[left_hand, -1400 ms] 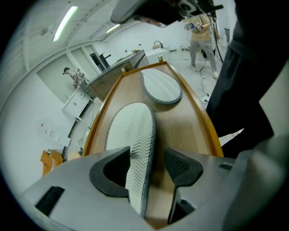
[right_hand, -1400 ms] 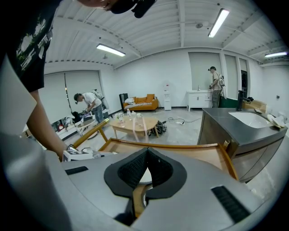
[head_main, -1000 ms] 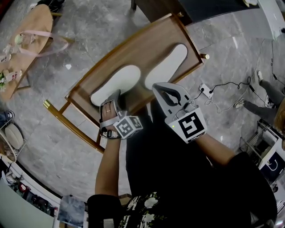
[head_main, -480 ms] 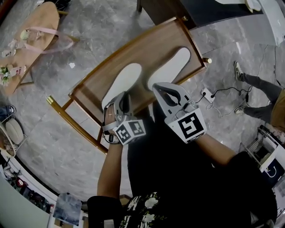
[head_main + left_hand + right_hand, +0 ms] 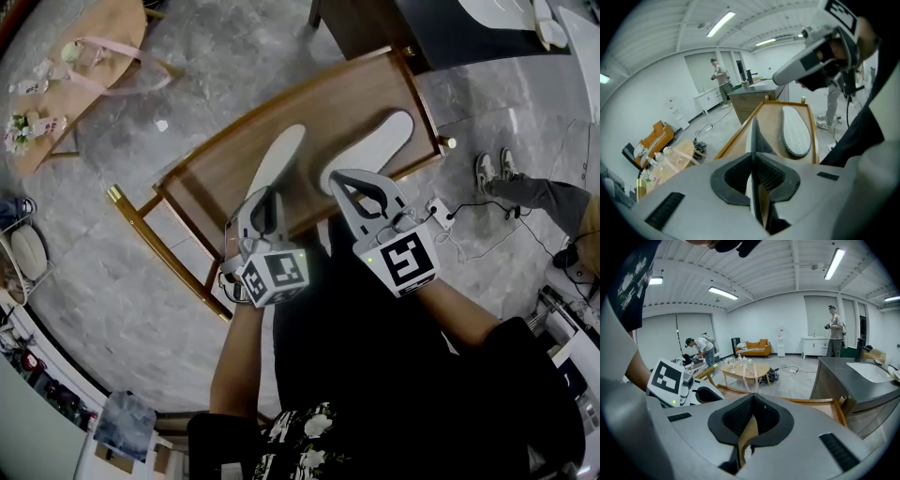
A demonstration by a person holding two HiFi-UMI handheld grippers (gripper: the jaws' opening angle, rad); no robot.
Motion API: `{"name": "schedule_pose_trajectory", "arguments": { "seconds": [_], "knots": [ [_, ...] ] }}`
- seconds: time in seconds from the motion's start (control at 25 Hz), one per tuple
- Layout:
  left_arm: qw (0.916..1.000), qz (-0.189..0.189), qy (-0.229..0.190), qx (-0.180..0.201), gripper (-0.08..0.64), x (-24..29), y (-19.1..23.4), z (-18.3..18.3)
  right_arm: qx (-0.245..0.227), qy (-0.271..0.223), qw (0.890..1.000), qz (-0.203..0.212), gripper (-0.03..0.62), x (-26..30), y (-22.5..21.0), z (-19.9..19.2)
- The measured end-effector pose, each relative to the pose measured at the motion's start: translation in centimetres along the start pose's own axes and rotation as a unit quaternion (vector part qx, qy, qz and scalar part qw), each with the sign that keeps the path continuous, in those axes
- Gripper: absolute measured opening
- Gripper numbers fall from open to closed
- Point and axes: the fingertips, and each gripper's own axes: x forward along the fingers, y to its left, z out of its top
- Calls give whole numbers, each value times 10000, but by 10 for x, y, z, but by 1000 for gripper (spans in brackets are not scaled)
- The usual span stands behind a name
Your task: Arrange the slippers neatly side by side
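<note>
Two white slippers are on a rimmed wooden tray point(image 5: 211, 178). The right slipper point(image 5: 382, 142) lies flat, sole up, its zigzag tread point(image 5: 795, 131) plain in the left gripper view. The left slipper point(image 5: 279, 157) is raised and turned on its edge. My left gripper point(image 5: 264, 201) has just been closing and is shut on its near end, and the slipper's edge point(image 5: 752, 133) runs out between the pads. My right gripper point(image 5: 352, 183) is shut with nothing in it, hovering over the heel of the right slipper. A strip of tread point(image 5: 745, 453) shows beneath its jaws.
The tray stands on thin wooden legs on grey stone floor. A round wooden table point(image 5: 89, 52) with small items is at far left. A power strip point(image 5: 437, 208) with cables and a person's feet point(image 5: 492, 169) are right of the tray. A dark counter point(image 5: 403, 19) is beyond.
The left gripper has closed on the left slipper, lifted it and rolled it from flat to standing on edge. The right gripper has stayed where it was, shut.
</note>
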Motion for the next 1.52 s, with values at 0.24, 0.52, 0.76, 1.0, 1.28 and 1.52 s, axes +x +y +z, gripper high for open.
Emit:
{"name": "schedule_pose_trajectory", "arguments": {
  "seconds": [0.24,0.52,0.76,1.0,1.28,1.52],
  "knots": [
    [9836,133,-264,-1778,29,-11,23,11,-113,53,9997,218,-2,11,1,0],
    [8914,-553,-899,-4408,29,-6,37,13,166,172,9995,228,-2,16,-8,-4],
    [8560,-590,-970,-5043,29,2,46,-4,27,275,9992,291,-2,20,-12,-8],
    [8613,-470,-651,-5018,31,10,42,-27,96,399,9983,407,-2,26,-9,-12],
    [8713,1,-339,-4896,31,13,52,-54,150,528,9973,483,-2,35,-9,-17],
    [8976,478,69,-4381,37,19,53,-75,130,565,9968,558,-2,45,-5,-17]
  ]
}}
